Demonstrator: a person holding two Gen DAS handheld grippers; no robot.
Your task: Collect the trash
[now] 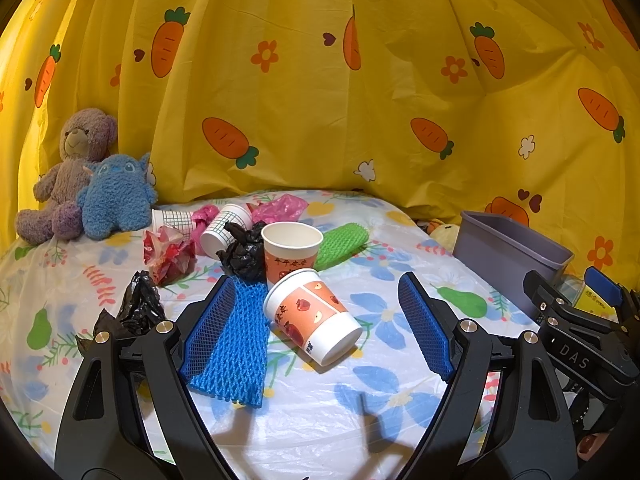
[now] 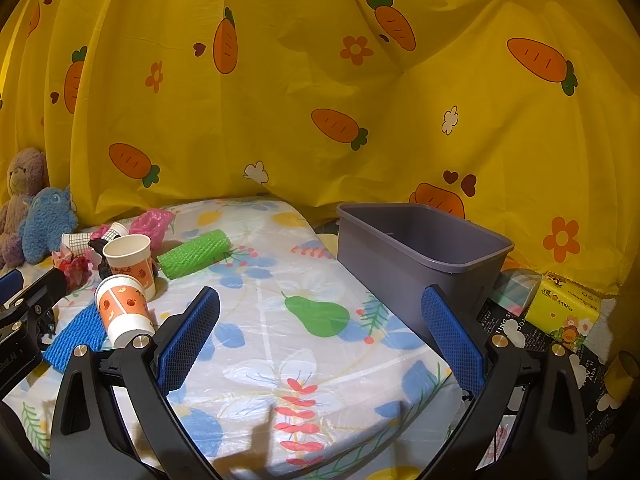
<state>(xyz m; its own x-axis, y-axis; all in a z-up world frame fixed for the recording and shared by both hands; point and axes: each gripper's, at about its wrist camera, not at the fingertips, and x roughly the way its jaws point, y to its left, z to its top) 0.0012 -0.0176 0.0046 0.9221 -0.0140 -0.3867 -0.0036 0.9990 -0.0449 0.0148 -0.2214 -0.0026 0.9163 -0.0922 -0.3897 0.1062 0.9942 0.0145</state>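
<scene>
On the black body of the right gripper (image 1: 576,354), at the right edge of your left wrist view, you read white letters "DAS".

The black printed sheet (image 2: 516,330) beside the grey bin shows cut-off white letters, approx. "TING S" and "JO"; the rest is hidden or too small.

The yellow tissue pack (image 2: 564,308) carries print, too small to read. Same for the dark characters on the orange paper cups (image 1: 292,254), not legible.
</scene>
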